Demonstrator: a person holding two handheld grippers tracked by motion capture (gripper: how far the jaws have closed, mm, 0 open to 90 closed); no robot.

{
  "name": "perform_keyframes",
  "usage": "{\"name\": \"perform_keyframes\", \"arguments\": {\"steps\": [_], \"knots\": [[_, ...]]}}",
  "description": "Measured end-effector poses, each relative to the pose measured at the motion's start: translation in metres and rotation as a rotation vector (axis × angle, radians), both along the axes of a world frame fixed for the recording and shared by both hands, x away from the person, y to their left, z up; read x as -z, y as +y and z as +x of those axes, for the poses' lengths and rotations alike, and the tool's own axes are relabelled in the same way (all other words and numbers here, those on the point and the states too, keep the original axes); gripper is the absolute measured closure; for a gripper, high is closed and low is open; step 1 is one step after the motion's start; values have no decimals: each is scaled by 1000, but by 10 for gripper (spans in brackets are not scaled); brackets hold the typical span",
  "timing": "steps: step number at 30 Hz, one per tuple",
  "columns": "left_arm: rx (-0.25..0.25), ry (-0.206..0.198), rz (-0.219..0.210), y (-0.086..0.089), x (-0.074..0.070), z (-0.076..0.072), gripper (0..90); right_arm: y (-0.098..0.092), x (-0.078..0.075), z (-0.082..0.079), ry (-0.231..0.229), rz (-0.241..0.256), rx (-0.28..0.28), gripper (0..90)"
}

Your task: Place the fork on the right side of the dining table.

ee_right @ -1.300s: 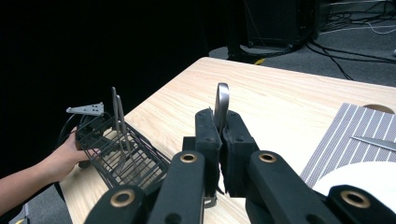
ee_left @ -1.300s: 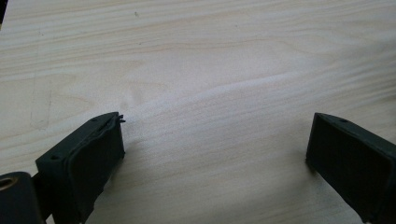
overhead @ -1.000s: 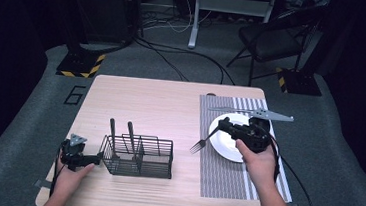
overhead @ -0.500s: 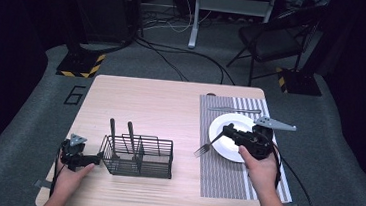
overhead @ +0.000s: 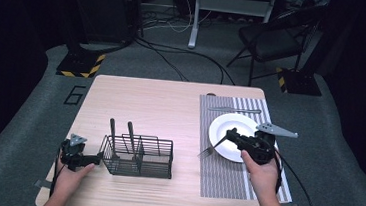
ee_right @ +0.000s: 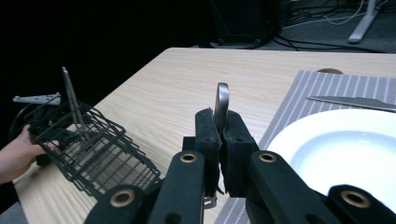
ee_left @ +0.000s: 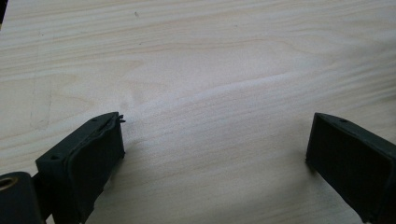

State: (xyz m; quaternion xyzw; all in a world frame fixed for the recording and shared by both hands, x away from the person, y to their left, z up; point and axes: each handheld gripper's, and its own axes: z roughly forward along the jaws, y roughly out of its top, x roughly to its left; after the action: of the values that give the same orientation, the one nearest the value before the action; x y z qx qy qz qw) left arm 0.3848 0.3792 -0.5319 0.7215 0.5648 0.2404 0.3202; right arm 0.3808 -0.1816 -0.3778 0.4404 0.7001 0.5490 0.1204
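My right gripper is clamped on a fork, holding it over the striped mat beside the plate. My left gripper sits released, jaws wide, on the table beside the wire basket.

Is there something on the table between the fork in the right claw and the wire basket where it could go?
Nothing visible. The right claw holds the fork at the mat's left edge; bare table lies between it and the basket.
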Motion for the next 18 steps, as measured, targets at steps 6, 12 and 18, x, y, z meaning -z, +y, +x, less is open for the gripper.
{"name": "perform_keyframes", "arguments": {"steps": [6,12,18], "knots": [[0,0,0,0,0,0,38,-8,12,-4,7,10,33,868],[0,0,0,0,0,0,37,-14,23,-7,16,9,59,869],[0,0,0,0,0,0,37,-19,33,-10,22,7,94,868]]}}
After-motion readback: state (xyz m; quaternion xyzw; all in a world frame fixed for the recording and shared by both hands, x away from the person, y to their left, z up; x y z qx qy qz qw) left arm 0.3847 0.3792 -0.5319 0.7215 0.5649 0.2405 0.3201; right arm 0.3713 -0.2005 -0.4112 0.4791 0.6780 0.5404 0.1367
